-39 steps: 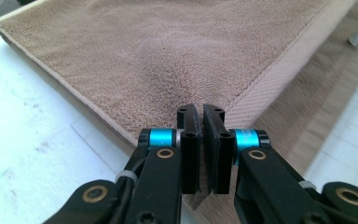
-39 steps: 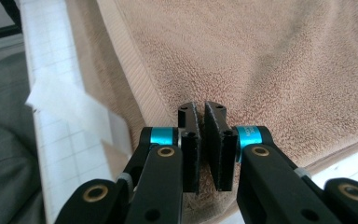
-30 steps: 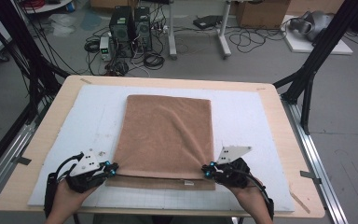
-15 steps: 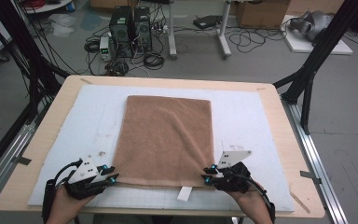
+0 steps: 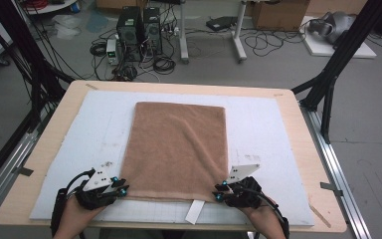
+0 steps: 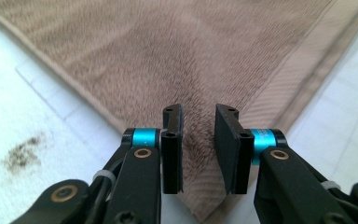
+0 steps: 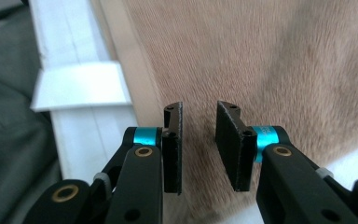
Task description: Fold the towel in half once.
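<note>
Brown towel (image 5: pixel 179 149) is lying flat on the white mat (image 5: pixel 273 129) covering the wooden table (image 5: pixel 308 149), long side running away from the person, near edge close to the mat's front border. A white tag (image 5: pixel 195 211) is sticking out from the towel's near hem; it is too small to tell whether any writing is on it. No brand or lettering is readable on the towel, the mat or the grippers.

Left gripper (image 6: pixel 198 140) is sitting at the towel's near left corner, released: its 2 jaws are standing apart with the corner's pile showing in the gap, pads not pressing on it. After opening, those jaws have just been narrowing a little.

Right gripper (image 7: pixel 198 140) is sitting at the near right corner beside the hem, also released, jaws apart over the cloth with nothing pinched.

A dark smudge (image 6: pixel 23 151) is marking the mat left of the towel.
</note>
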A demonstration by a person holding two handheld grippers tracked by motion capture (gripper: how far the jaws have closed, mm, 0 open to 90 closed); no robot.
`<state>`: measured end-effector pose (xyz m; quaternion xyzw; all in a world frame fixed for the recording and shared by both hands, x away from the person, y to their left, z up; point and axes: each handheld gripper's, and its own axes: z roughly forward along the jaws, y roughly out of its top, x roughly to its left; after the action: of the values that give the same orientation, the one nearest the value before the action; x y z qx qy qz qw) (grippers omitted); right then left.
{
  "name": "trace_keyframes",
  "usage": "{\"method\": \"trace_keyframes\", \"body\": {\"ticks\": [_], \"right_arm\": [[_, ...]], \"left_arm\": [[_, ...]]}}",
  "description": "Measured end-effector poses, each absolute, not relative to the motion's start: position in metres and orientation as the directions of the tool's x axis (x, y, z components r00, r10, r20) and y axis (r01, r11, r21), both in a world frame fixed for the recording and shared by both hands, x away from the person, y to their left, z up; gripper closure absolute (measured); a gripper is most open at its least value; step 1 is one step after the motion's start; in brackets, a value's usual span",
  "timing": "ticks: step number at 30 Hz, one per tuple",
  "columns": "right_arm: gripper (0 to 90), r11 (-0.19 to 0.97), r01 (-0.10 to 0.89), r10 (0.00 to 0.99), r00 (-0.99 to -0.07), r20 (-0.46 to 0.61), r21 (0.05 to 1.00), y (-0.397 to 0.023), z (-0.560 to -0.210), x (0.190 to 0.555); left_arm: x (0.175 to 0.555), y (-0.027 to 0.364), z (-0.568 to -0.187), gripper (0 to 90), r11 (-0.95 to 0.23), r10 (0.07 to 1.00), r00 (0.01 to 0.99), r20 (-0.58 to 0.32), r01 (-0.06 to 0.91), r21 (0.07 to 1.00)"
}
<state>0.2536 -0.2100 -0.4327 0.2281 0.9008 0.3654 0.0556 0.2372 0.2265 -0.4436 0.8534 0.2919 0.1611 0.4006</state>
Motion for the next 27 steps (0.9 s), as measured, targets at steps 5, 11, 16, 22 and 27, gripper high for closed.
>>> {"method": "trace_keyframes", "body": {"ticks": [5,11,16,22,27], "right_arm": [[72.4,0.605,0.387,0.46,-0.883,0.091,0.696,-0.215,-0.438,0.255],[68.4,0.597,0.351,0.442,-0.894,0.07,0.722,-0.213,-0.429,0.251],[62.3,0.61,0.337,0.416,-0.907,0.072,0.717,-0.207,-0.43,0.248],[57.3,0.617,0.338,0.417,-0.906,0.069,0.71,-0.204,-0.435,0.248],[55.3,0.611,0.326,0.414,-0.908,0.06,0.721,-0.204,-0.433,0.247]], "left_arm": [[0.239,0.228,-0.443,71.8,-0.516,0.621,0.783,0.043,0.366,0.774],[0.236,0.232,-0.435,66.4,-0.484,0.625,0.78,0.04,0.346,0.804],[0.234,0.234,-0.435,63.7,-0.486,0.612,0.791,0.03,0.345,0.803],[0.234,0.233,-0.44,59.4,-0.496,0.612,0.791,0.025,0.359,0.791],[0.233,0.233,-0.439,55.5,-0.486,0.61,0.792,0.01,0.364,0.794]]}}
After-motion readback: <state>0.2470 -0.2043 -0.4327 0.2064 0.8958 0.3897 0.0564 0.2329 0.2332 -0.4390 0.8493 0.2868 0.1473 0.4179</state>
